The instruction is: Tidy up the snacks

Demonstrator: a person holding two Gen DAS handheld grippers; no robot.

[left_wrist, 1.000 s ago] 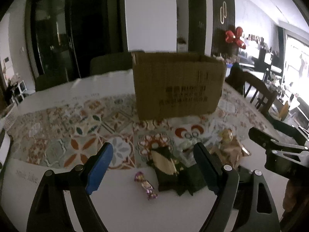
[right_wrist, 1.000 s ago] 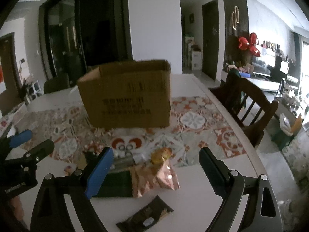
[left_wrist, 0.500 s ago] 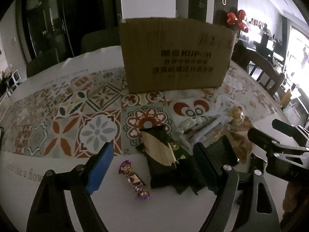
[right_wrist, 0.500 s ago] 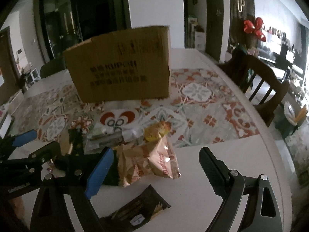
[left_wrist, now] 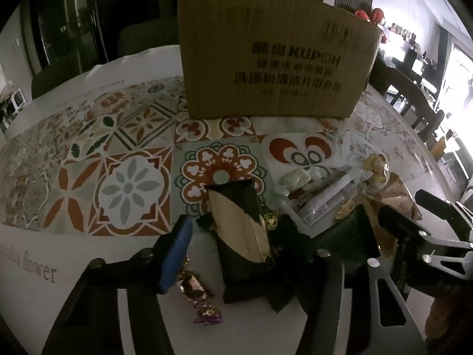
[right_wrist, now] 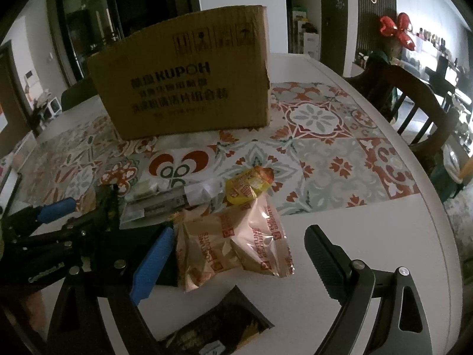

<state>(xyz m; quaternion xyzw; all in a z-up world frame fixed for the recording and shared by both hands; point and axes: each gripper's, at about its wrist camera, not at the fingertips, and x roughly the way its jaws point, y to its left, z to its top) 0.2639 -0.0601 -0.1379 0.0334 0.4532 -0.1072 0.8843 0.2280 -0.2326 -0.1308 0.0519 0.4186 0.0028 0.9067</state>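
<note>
Several snacks lie loose on my bench (right_wrist: 369,236) in front of the cardboard box (left_wrist: 272,56); by my judgement, sorting has barely begun. From the left: a purple foil twist candy (left_wrist: 198,298) sits just beside the blue pad of my left hand-held gripper (left_wrist: 233,251), whose jaws have just been closing around a dark, crinkled green-and-gold packet (left_wrist: 239,236), though I cannot tell whether the pads press yet. Clear plastic wrappers (left_wrist: 319,198) lie mid-pile. At right, glossy pink fortune biscuit bags (right_wrist: 236,245) rest between the wide-open jaws of my right hand-held gripper (right_wrist: 236,260), untouched.
</note>
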